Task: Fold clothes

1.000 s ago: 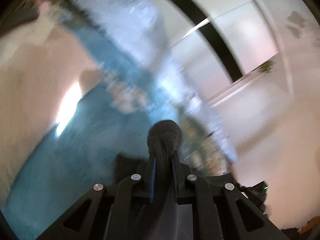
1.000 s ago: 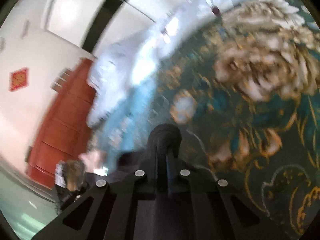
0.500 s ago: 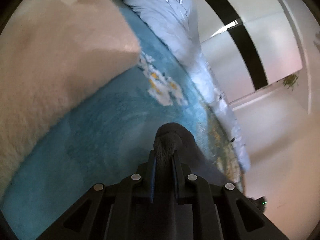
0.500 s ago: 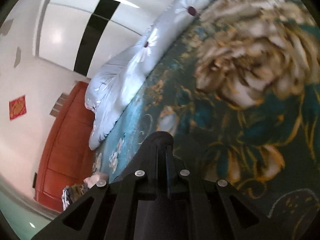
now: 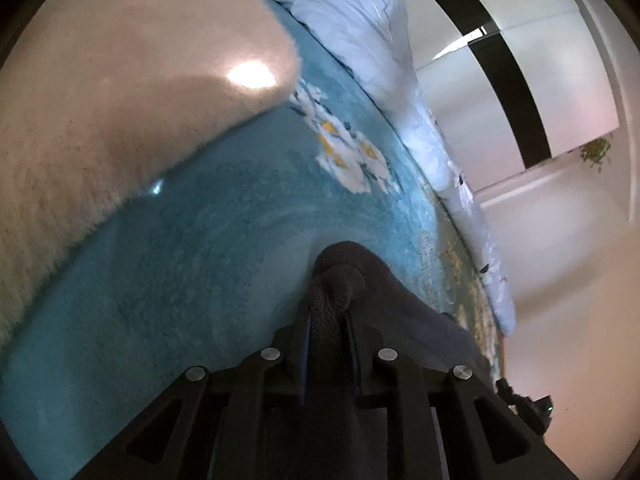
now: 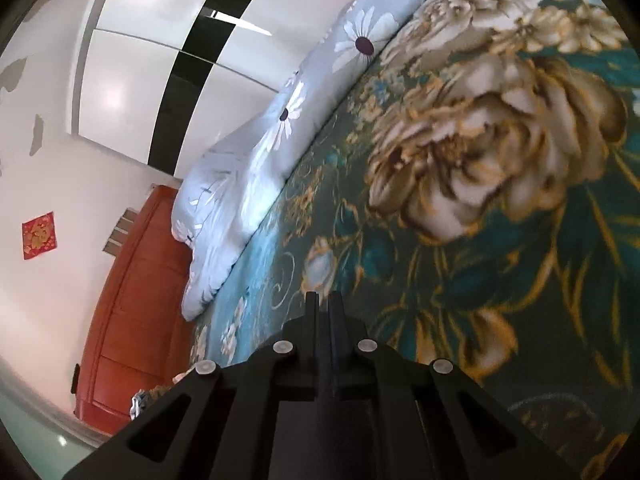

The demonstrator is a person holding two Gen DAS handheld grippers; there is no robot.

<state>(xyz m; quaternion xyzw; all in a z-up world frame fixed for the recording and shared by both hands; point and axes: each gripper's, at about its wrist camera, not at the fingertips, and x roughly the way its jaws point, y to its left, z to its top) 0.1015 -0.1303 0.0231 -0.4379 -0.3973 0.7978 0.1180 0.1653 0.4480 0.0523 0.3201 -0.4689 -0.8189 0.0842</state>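
Observation:
A dark grey garment is bunched between the fingers of my left gripper. Its jaws are opening slightly, with the cloth still pinched between them. The rest of the garment drapes to the right onto the teal floral blanket, and the gripper hovers low over this blanket. My right gripper is shut, just above the blanket's big cream flower pattern. No cloth bulges past its tips. A thin dark strip shows in the slit between them, and I cannot tell whether it is cloth.
A fluffy beige blanket lies at the upper left of the left wrist view. A pale blue daisy-print duvet runs along the bed's far edge. Behind it are a white wardrobe with a black stripe and a red-brown wooden door.
Both grippers have sunk closer to the bed and the blur has cleared. The dark cloth bulge at the right gripper's tips is gone. The left gripper's cloth now spreads further right.

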